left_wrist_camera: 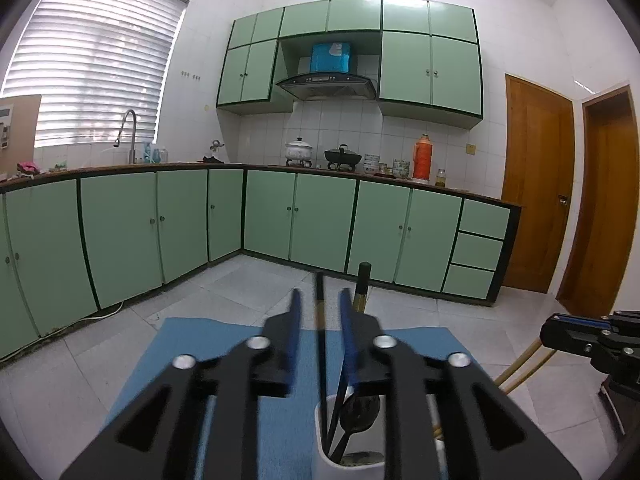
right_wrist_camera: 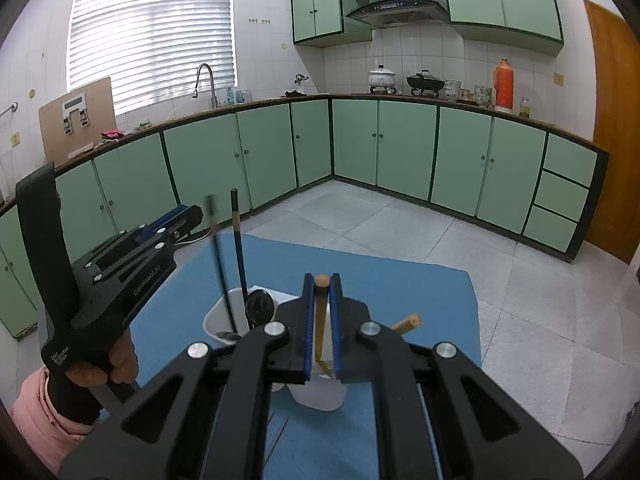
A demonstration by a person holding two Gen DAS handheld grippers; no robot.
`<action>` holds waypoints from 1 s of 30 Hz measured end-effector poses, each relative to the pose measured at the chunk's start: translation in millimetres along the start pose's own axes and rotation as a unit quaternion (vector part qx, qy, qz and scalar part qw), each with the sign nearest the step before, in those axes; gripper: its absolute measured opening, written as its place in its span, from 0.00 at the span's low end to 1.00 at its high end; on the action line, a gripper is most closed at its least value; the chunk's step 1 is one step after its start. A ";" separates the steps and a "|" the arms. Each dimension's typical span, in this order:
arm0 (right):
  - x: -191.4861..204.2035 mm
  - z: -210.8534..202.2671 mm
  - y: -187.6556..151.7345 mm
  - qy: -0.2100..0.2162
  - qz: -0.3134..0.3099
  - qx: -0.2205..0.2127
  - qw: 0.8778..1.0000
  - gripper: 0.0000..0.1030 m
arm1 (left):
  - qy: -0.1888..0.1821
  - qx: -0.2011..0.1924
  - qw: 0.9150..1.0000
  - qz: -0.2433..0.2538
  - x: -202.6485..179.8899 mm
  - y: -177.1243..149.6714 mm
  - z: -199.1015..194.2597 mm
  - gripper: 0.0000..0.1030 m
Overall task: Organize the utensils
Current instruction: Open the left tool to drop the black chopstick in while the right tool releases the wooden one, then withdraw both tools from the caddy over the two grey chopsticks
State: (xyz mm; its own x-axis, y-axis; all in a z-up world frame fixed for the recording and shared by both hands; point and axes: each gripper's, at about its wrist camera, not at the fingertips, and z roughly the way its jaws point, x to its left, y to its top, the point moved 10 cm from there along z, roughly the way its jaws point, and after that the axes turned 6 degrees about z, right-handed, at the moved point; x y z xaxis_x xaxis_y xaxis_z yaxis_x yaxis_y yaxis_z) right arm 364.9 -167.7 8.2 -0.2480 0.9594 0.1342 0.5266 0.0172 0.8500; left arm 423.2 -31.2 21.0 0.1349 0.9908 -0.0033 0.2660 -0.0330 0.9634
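The white holder (right_wrist_camera: 224, 320) stands on the blue mat (right_wrist_camera: 400, 280), its base hidden by gripper bodies. Left hand-held gripper (left_wrist_camera: 318, 304) – jaws apart around a dark chopstick (left_wrist_camera: 319, 296), untouched. Right hand-held gripper (right_wrist_camera: 322, 280) is clamped on a wooden handle (right_wrist_camera: 320, 308) – lower end unclear.

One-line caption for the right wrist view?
Right gripper shut on a wooden utensil over the white holder; left gripper alongside.

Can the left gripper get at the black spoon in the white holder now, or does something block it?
Probably yes. The left gripper stands open just above the holder, and the spoon leans inside. Only a thin black chopstick stands between its fingers.
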 end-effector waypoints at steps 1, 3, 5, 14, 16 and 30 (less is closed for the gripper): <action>-0.8 -0.8 0.0 -0.002 -0.001 -0.001 1.000 0.10 | 0.000 -0.001 1.000 -0.002 0.9 0.0 -2.0 0.29; -2.3 -2.2 0.1 -0.003 0.002 -0.003 1.000 0.14 | 0.000 -0.003 1.000 -0.002 2.6 1.3 -3.2 0.35; -4.6 -4.0 1.6 -0.007 0.005 -0.008 1.000 0.22 | 0.004 -0.006 1.000 -0.003 4.8 3.0 -5.7 0.42; -18.8 -24.6 9.0 -0.016 0.017 -0.043 0.999 0.49 | 0.009 -0.025 1.000 -0.015 13.0 15.0 -20.3 0.62; -21.3 -31.8 10.0 -0.017 0.019 -0.052 0.998 0.54 | 0.011 -0.029 0.999 -0.017 14.7 15.0 -24.8 0.66; -39.8 -83.4 -24.7 -0.044 0.045 -0.104 0.993 0.86 | 0.028 -0.013 0.999 -0.025 35.3 -17.5 -84.6 0.90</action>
State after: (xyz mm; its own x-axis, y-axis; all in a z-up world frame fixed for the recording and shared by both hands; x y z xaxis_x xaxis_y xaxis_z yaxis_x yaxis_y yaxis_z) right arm 293.9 -229.7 24.3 -0.1310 0.9752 0.1783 0.3619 -0.1204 0.9244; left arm 342.6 15.4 26.7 0.0689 0.9969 -0.0372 0.2466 0.0191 0.9689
